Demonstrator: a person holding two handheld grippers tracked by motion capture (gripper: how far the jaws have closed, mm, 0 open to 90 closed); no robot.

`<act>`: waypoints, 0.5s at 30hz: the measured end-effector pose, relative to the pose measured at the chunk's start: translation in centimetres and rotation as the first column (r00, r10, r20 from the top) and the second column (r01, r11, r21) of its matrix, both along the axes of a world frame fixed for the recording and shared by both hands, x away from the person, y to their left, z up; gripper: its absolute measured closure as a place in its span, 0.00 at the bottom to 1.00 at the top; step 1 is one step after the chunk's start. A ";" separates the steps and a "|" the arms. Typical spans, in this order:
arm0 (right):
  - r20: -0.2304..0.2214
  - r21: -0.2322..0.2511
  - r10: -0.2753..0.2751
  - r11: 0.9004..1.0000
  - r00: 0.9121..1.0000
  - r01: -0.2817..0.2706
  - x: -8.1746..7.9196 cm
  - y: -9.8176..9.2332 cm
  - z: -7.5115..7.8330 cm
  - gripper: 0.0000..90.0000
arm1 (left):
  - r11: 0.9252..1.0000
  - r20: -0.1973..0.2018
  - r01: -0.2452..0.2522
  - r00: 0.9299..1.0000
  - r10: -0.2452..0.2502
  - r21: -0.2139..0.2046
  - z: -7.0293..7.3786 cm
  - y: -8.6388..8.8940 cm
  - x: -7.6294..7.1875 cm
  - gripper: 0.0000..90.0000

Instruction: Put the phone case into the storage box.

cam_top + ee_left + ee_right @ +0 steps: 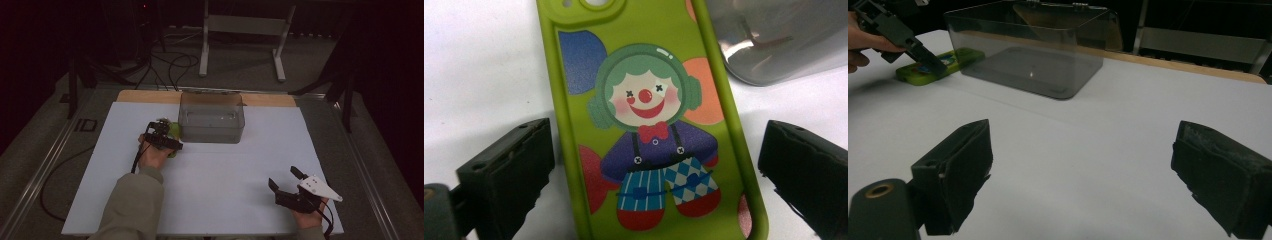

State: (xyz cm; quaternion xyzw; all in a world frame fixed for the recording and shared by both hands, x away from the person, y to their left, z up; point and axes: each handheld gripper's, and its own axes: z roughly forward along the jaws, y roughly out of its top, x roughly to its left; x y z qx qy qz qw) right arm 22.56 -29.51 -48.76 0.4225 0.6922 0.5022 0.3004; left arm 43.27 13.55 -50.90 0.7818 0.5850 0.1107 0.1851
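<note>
Green phone case (651, 125) with the clown print is laid flat just left of the clear bin (211, 118), straddled but not squeezed by the left claw (656, 165), while the right claw (1083, 175) is held wide, well apart from that bin.

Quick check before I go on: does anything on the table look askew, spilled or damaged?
Nothing stands out. The green phone case lies flat and intact on the white table, between the left tool's open jaws, beside the clear bin, which stands upright. The right tool is open, apart from both.
</note>
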 end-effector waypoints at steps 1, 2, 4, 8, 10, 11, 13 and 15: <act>0.000 0.000 0.000 1.000 1.000 0.000 0.0 0.0 0.0 0.10 | 1.000 0.000 -0.006 1.000 0.006 -0.001 -0.1 0.0 0.0 0.04; 0.000 0.000 0.000 1.000 1.000 0.000 0.0 0.0 0.0 0.11 | 1.000 0.003 -0.008 1.000 0.008 0.002 -0.1 -0.1 0.0 0.05; 0.000 0.000 0.000 1.000 1.000 0.000 0.0 0.0 0.0 0.10 | 1.000 0.003 -0.010 1.000 0.010 0.024 -0.1 -0.2 0.0 0.06; -0.002 -0.001 0.002 1.000 1.000 -0.002 0.0 0.0 0.0 0.11 | 0.999 -0.005 -0.010 1.000 0.010 0.034 0.0 -0.2 0.0 0.11; -0.001 -0.004 0.002 1.000 1.000 -0.002 0.0 0.0 0.0 0.11 | 0.999 -0.011 -0.012 1.000 0.012 0.035 0.1 -0.2 0.0 0.11; -0.001 -0.003 0.000 1.000 1.000 0.000 0.0 0.0 0.0 0.11 | 0.999 -0.014 -0.015 1.000 0.016 0.036 0.1 -0.3 0.0 0.11; -0.003 -0.002 -0.003 1.000 1.000 0.003 0.0 0.0 0.0 0.11 | 0.999 -0.027 -0.019 0.999 0.020 0.040 0.1 -0.3 0.1 0.11; -0.003 -0.001 -0.003 1.000 1.000 0.003 0.0 0.0 0.0 0.11 | 0.999 -0.040 -0.023 0.999 0.025 0.046 0.2 -0.3 0.2 0.12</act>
